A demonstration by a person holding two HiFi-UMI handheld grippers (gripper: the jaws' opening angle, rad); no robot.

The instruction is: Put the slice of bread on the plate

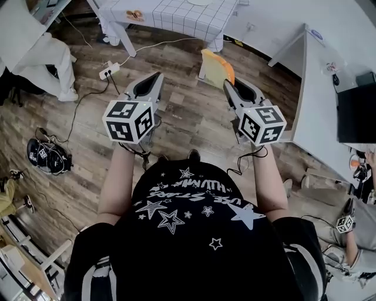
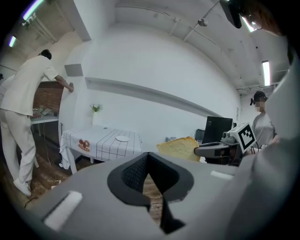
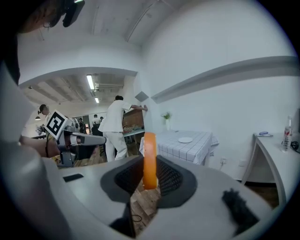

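**Bread's in the right tongs, plate's way over on the checked desk**

ok so here's where things are; the right tongs (image 1: 226, 83) are clamped on the slice of bread (image 1: 216, 67), one pad on each flat face; in the right gripper view it stands upright and edge-on, so you mostly see a strip of orange crust running up between the jaws; from the head view it sticks out past the tips, pale face and orange rim, hanging over the wooden floor (image 1: 194, 123) and touching nothing else

the left tongs (image 1: 157, 76) are squeezed together with nothing in them; the left gripper view shows the two dark pads meeting and only floor below them; both tongs are held out in front of the person, side by side, pointing a bit downward

the plate (image 2: 122, 138) is small, white and sits bare on the desk (image 2: 105, 143) with the checked cloth, across the room and well apart from the bread; there's an orange print (image 1: 135, 15) on the cloth near one end

other stuff; a person in white (image 1: 50, 56) stands off to the left near the wall; a power strip (image 1: 109, 70) lies on the floor with its cable trailing; a dark monitor (image 1: 356, 111) is on a white side desk (image 1: 320, 88) to the right
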